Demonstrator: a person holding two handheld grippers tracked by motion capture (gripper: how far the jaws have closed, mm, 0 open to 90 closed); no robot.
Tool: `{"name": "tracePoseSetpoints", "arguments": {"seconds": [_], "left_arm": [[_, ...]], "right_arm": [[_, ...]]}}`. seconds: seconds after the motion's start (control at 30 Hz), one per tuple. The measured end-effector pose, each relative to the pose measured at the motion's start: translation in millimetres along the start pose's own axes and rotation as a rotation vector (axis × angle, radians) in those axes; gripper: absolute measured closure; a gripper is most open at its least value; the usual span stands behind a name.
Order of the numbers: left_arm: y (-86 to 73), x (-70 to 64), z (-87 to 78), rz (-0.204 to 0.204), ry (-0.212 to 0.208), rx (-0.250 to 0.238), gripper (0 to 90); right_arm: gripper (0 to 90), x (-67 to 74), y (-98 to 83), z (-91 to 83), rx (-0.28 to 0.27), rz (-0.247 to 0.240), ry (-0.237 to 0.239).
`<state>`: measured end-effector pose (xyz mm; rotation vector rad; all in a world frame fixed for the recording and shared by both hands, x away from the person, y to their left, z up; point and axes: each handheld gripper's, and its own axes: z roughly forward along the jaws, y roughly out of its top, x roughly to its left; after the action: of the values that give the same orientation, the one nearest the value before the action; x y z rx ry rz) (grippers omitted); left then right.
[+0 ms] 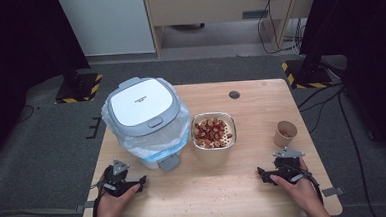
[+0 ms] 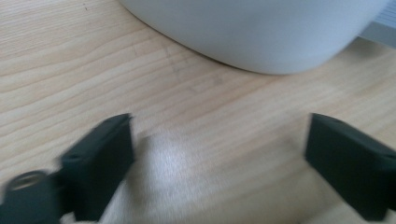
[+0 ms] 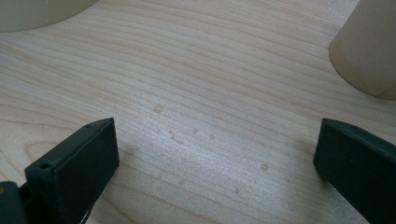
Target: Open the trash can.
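1. The left gripper [image 1: 135,183] rests on the wooden table [image 1: 260,92] near its front edge. Its jaws stand wide apart with nothing between them.
2. The right gripper [image 1: 262,173] rests on the table at the other side. Its jaws are wide apart too, and they hold nothing.
3. The white trash bin [image 1: 142,111] with its lid shut stands just ahead of the left gripper. In the left gripper view its round white base [image 2: 261,32] is very near, straight ahead of the jaws.
4. The metal bowl of red dates [image 1: 213,131] sits in the middle of the table, between the two grippers and farther back.
5. The small paper cup [image 1: 285,133] stands just ahead of the right gripper. In the right gripper view the cup [image 3: 369,51] is a bit to one side of the jaws.
6. So the left hand is nearer the bin, and the right hand is nearer the cup. The bowl is about as far from both.
7. I think no work has begun yet.
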<state>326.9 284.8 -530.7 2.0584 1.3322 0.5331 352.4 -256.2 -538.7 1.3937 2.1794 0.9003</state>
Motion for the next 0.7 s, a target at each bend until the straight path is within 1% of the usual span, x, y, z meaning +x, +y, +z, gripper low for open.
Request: {"name": "tracePoseSetpoints", "arguments": {"seconds": [0.07,0.1,0.17,0.2,0.23,0.3,0.33,0.37,0.4,0.43,0.47,0.53,0.6,0.63,0.7], "left_arm": [[0.5,-3.0,-5.3,0.018,-0.002,0.000,15.8],[0.8,-5.2,-8.6,0.019,0.000,-0.006,17.3],[1.3,-10.1,-17.2,0.021,-0.002,-0.035,19.3],[1.3,-10.1,-17.2,0.021,-0.002,-0.035,21.0],[1.5,-15.1,-25.0,0.019,-0.013,-0.060,23.8],[2.0,-19.8,-30.4,0.025,-0.015,-0.075,26.5],[2.3,-22.6,-32.5,0.033,-0.020,-0.079,29.6],[2.3,-22.6,-32.5,0.033,-0.020,-0.079,33.7],[3.2,-28.2,-36.0,0.053,-0.026,-0.084,36.1],[3.2,-28.2,-36.0,0.053,-0.026,-0.084,37.9],[4.7,-33.7,-40.3,0.069,-0.036,-0.105,44.4],[6.3,-36.4,-43.2,0.076,-0.048,-0.119,49.0],[8.0,-41.5,-46.5,0.087,-0.061,-0.139,56.1],[8.9,-44.0,-47.4,0.095,-0.068,-0.147,58.3],[11.5,-49.4,-48.5,0.107,-0.089,-0.162,65.3]], "right_arm": [[0.6,-1.1,-0.1,0.3,-0.005,-0.007,0.002],[0.6,-1.8,-0.2,0.3,-0.005,-0.013,0.004],[0.6,-2.9,-0.2,-0.2,0.000,-0.008,0.007],[0.6,-2.9,-0.2,-0.2,0.000,-0.008,0.007],[0.6,-5.0,-1.3,-0.9,-0.004,-0.015,0.007],[0.7,-6.2,-2.2,-2.0,-0.002,-0.009,0.009],[0.7,-7.2,-2.6,-2.7,0.000,-0.014,0.013],[0.7,-7.7,-2.9,-2.8,-0.001,-0.018,0.014],[0.7,-7.8,-2.9,-2.9,0.000,-0.019,0.015],[0.7,-7.8,-2.9,-2.9,0.000,-0.019,0.015],[0.7,-7.8,-2.7,-2.9,0.001,-0.019,0.014],[0.7,-7.7,-2.6,-2.9,0.003,-0.019,0.015],[0.7,-7.6,-2.5,-3.0,0.004,-0.017,0.014],[0.7,-7.6,-2.5,-3.0,0.004,-0.017,0.015],[0.7,-7.6,-2.5,-3.0,0.004,-0.017,0.015]]}}
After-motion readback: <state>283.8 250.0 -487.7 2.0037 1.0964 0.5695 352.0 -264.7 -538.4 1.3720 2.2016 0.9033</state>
